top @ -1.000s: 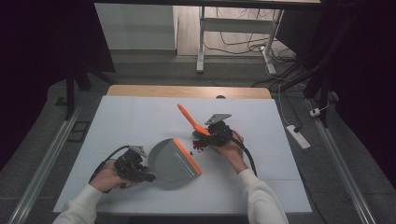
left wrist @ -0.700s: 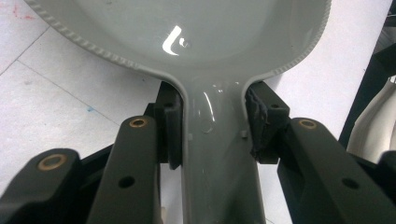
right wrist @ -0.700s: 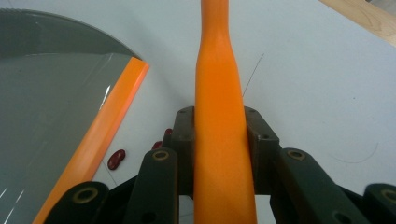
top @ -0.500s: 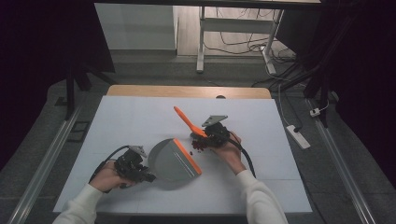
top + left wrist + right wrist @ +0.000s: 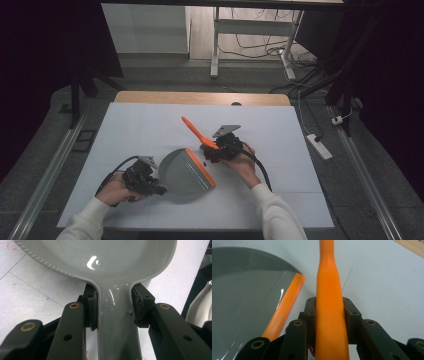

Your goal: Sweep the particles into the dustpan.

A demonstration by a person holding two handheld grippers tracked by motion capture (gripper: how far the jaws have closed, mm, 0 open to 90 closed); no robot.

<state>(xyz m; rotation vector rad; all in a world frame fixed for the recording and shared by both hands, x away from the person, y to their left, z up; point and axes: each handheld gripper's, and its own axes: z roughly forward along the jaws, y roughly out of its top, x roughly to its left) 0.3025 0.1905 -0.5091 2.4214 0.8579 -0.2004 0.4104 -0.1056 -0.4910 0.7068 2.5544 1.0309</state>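
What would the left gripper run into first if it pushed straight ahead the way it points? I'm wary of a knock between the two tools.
The left gripper is clamped on the grey dustpan. Pushed ahead, the pan's orange lip would probably meet the right gripper, holding the orange brush handle; depth is unclear.

Grey dustpan (image 5: 182,171) with an orange lip — orange brush handle (image 5: 196,131) at its one o'clock — white table (image 5: 140,125).
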